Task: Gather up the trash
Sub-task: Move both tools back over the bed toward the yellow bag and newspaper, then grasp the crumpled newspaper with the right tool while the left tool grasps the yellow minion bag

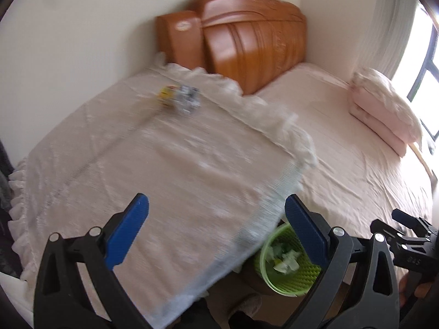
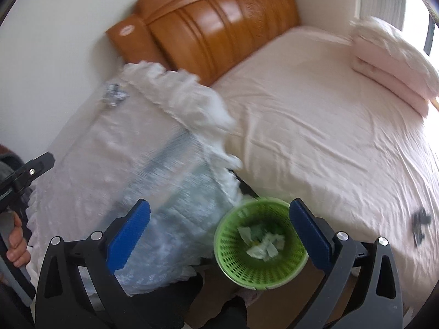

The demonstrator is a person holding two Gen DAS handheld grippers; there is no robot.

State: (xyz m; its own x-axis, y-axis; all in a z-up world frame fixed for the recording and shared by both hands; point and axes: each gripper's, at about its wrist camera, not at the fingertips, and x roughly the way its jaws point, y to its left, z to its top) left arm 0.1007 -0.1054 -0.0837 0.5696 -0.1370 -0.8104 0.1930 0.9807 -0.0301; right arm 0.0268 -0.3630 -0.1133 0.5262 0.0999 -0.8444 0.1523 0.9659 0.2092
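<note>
A crumpled silver and yellow wrapper [image 1: 179, 98] lies on the far part of a lace-covered table [image 1: 164, 178]; it also shows as a silver scrap [image 2: 114, 94] in the right wrist view. A green mesh basket [image 2: 227, 219] stands on the floor between table and bed, with crumpled paper [image 2: 260, 244] inside. My right gripper [image 2: 219, 219] hangs open above the basket, nothing between its blue pads. My left gripper [image 1: 219, 219] is open over the near table edge, empty, with the basket [image 1: 299, 277] below its right finger.
A bed [image 2: 315, 123] with a pale pink sheet fills the right side, with a folded pink quilt [image 2: 389, 60] and a wooden headboard [image 2: 214, 22]. A small dark object [image 2: 421, 224] lies on the bed. A hand [image 2: 16, 241] holds the left gripper at the left edge.
</note>
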